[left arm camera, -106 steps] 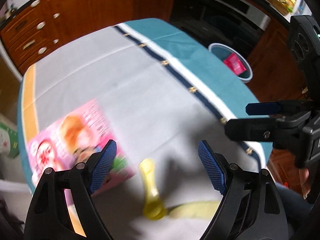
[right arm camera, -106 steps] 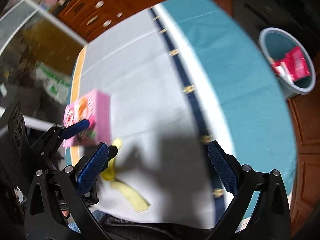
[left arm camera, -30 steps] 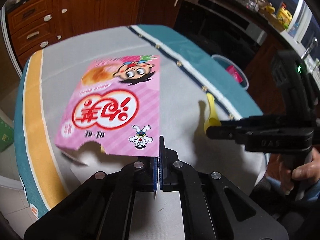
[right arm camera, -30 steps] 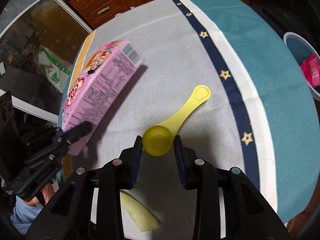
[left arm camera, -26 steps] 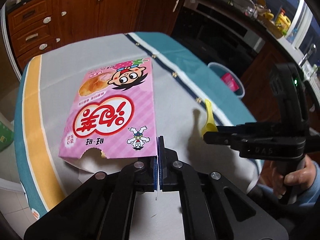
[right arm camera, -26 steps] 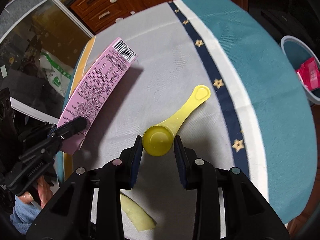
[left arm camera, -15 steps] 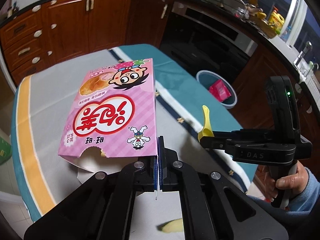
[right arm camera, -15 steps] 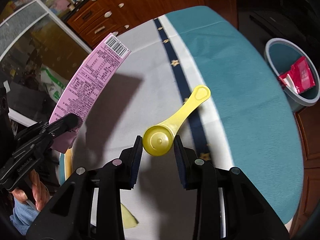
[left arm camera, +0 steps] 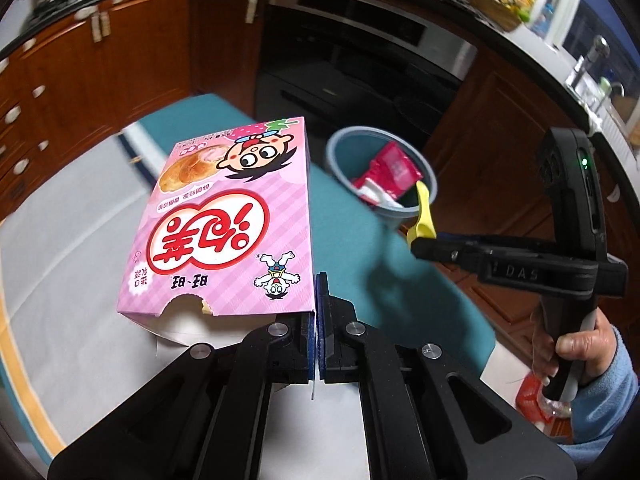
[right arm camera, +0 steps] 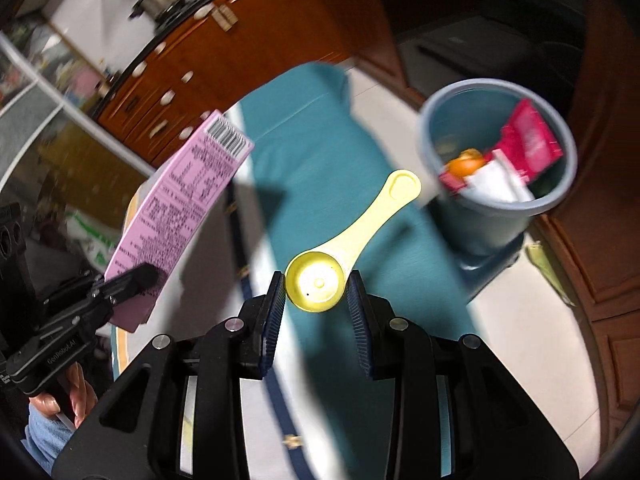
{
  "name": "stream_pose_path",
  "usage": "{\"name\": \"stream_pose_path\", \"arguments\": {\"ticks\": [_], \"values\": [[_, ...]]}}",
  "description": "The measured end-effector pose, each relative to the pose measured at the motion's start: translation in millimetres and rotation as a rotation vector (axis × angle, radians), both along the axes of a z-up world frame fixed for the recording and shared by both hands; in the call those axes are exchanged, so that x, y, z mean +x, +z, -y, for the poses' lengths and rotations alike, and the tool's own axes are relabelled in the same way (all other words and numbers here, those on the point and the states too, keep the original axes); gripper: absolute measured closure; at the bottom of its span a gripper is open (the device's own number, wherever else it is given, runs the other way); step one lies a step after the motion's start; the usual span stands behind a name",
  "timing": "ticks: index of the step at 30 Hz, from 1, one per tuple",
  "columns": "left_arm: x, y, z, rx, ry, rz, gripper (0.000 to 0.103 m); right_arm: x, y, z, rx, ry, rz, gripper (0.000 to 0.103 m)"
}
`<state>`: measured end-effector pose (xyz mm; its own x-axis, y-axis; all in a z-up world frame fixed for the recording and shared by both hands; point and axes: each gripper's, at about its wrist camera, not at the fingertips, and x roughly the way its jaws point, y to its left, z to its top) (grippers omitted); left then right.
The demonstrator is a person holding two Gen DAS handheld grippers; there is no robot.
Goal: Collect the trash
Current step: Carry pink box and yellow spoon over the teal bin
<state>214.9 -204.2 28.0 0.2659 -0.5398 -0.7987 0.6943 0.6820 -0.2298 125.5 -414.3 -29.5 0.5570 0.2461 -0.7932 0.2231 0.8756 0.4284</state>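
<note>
Left claw (left arm camera: pixel 319 320): clenched on the near right corner of the box, its blue pads pressed together on the cardboard edge.
Box (left arm camera: pixel 228 232): flat pink carton held in the air above the bench; the face shows a red-rimmed white logo, a cartoon boy's face, a cream puff and a small tumbling figure, all upside down to the camera. A thumb notch is cut in the near edge and the white inner flap shows under it. From the right wrist view the back panel (right arm camera: pixel 180 204) carries dense small print and a barcode at the far end.
Right claw (right arm camera: pixel 316 292): grasping the bowl of the scoop between its ribbed pads.
Scoop (right arm camera: pixel 352 236): pale yellow plastic, round shallow bowl near the claw, flat handle running away up and right to a rounded end with an oval recess. It hangs clear of the bench, the handle end lying near the bin's rim in the picture.
Bin (right arm camera: pixel 564 184): round grey-blue pail standing on the floor beyond the bench edge; inside lie a red wrapper (right arm camera: pixel 528 140), something white and something orange.
Bench (left arm camera: pixel 72 216): covered by a cloth, white in the middle with a teal border, a dark stripe and an orange band.
Right hand (left arm camera: pixel 568 348): wrapped round the grip of the right claw, blue sleeve at the wrist.
</note>
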Motion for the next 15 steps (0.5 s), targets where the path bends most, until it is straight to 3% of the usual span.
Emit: {"name": "stream_pose_path", "arguments": {"ticks": [15], "values": [[23,-12,172,0.102,-0.244,-0.013,0.102,10,9,146,0.017,-0.235,0.058,0.072]]}}
